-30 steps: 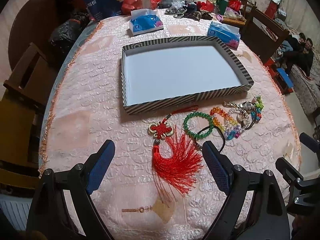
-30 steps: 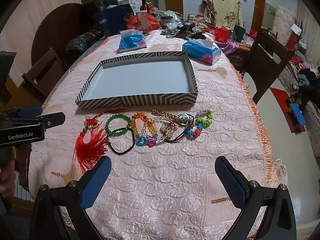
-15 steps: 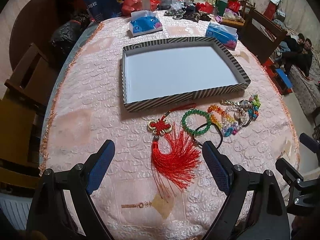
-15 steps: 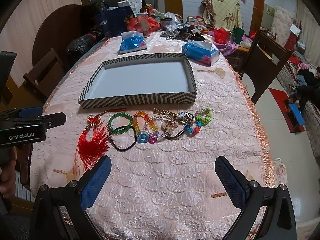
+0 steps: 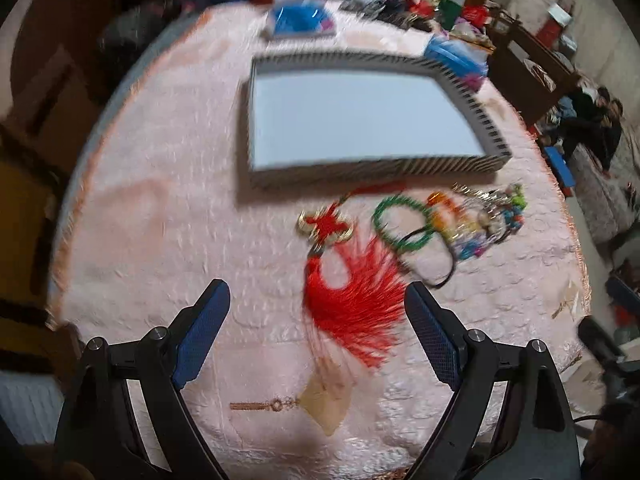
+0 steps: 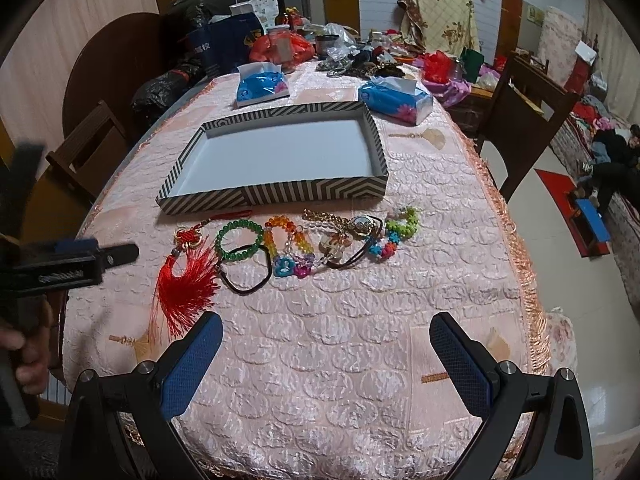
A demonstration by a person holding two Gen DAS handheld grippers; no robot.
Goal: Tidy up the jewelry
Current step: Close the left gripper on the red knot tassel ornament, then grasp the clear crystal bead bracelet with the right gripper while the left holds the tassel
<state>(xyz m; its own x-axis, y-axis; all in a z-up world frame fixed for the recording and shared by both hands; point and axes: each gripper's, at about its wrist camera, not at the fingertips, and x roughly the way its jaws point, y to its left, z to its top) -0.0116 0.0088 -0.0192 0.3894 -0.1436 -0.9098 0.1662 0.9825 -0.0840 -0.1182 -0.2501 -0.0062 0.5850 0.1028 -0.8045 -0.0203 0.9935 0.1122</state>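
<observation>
- Looking through the left wrist camera, blurred: the left gripper (image 5: 316,304) hangs with jaws spread wide and empty above the red tasselled knot ornament (image 5: 344,276). My judgement: drop onto the gold-trimmed knot, not the loose fringe.
- Far of it, the striped shallow cardboard tray (image 5: 376,170) lies bare; open cloth lies left.
- Right wrist camera: the right gripper (image 6: 324,356), jaws apart, empty, hovers near the row of bead bracelets (image 6: 288,246); the table edge falls away right.

Bare bench (image 6: 340,340) cloth fills the lower centre of the right wrist view, an open approach. Mid-frame, a jewelry row (image 6: 304,244) from red tassel (image 6: 184,288) rightward lies just before the striped tray (image 6: 276,196); tissue packs (image 6: 394,98) crowd behind it.
</observation>
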